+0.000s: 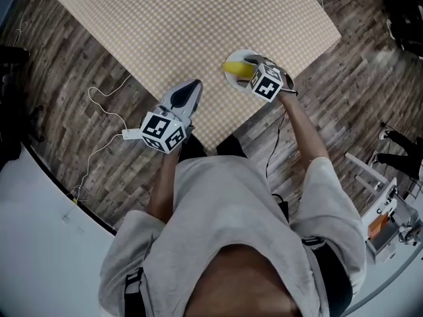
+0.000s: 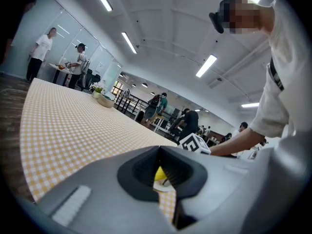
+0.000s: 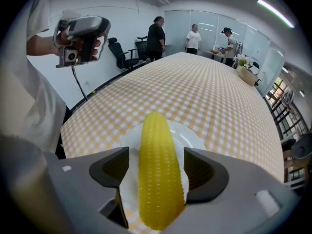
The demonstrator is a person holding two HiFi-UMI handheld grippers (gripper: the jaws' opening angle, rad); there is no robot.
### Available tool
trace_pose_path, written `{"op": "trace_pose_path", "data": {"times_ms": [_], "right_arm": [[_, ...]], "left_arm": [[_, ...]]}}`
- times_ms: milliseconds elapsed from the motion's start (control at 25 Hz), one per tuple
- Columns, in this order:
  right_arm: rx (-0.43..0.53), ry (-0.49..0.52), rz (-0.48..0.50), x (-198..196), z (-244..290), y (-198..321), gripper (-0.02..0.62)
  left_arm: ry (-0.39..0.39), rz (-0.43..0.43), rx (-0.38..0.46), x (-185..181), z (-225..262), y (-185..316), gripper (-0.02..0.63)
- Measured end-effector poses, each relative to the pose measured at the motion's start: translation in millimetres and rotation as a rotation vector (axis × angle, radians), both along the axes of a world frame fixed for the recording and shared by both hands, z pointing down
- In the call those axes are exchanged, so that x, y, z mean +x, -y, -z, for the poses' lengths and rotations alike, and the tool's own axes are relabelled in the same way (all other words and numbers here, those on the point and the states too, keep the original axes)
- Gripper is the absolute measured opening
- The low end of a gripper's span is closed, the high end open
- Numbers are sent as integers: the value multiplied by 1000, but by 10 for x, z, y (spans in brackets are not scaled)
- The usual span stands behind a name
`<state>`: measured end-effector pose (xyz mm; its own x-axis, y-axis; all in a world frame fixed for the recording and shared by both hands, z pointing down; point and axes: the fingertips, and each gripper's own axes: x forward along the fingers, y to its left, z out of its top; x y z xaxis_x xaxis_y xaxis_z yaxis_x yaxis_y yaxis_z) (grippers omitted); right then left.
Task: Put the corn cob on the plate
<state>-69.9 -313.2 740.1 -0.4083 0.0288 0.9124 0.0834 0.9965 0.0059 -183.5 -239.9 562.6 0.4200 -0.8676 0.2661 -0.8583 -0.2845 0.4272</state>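
The checked counter (image 1: 198, 18) fills the top of the head view. Near its lower right edge the white plate (image 1: 230, 78) holds only the corn cob (image 1: 236, 67), which seems to rest lengthwise on it, so I judge the placing done and the release in hand. Your right gripper (image 3: 157, 168) points steeply down with its fingers (image 3: 207, 172) spread wide, the cob between them but no longer clamped; next you need to lift clear without nudging the cob off the plate. Your left gripper (image 1: 188, 92), lower left of the plate, has its fingers together on nothing.
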Motion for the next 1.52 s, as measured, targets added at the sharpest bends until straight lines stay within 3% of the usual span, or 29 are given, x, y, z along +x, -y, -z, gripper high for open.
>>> {"op": "trace_pose_path", "data": {"times_ms": [280,680,960,1160,1360,1520], "right_arm": [[84,98,-44,-23,353,103,316],[231,240,-158,62,941,162,10],[252,347,-248,163,1339,32,0],[173,562,-450,283,1840,34,0],[-15,873,-738,595,2282,32,0],[-62,992,-835,872,2382,-84,0]], "left_arm": [[5,-14,15,102,69,-41,8],[33,-61,97,325,445,-17,8],[84,-99,173,504,829,-15,8],[122,-127,222,688,1051,-14,8],[171,-142,247,861,1122,-46,8],[185,-148,244,966,1120,-135,8]]}}
